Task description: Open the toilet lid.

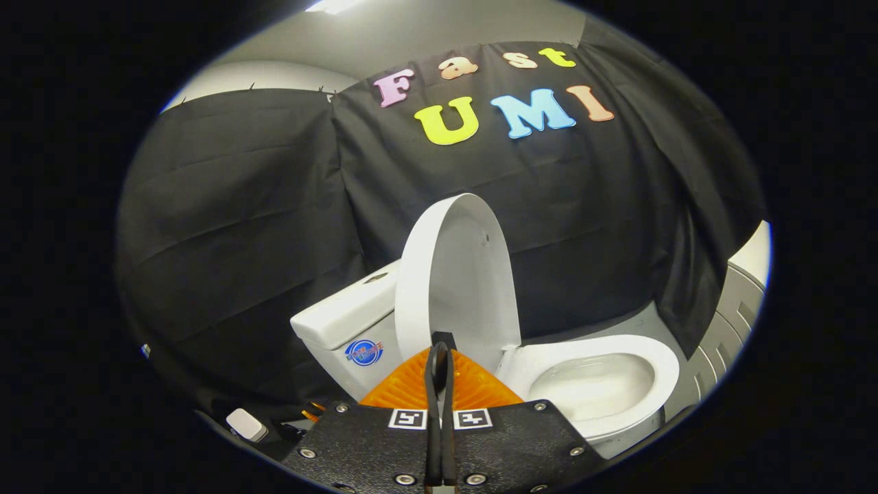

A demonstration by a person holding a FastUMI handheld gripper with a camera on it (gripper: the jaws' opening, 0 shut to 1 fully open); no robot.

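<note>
White toilet lid (pixel 456 274) upright against black cloth wall (pixel 240 219); tongs (pixel 439 360) clenched, empty, before lid.

You're facing a toilet lid (pixel 458 274) of smooth, glossy white plastic, with the seat (pixel 610 350) and the tank (pixel 346 312) glazed alike. Behind hangs matt black cloth (pixel 240 226), creased. Your gripper (pixel 440 360), fingers closed together on nothing, sits on a rough-textured plate (pixel 357 439) with shiny metal screws.
</note>
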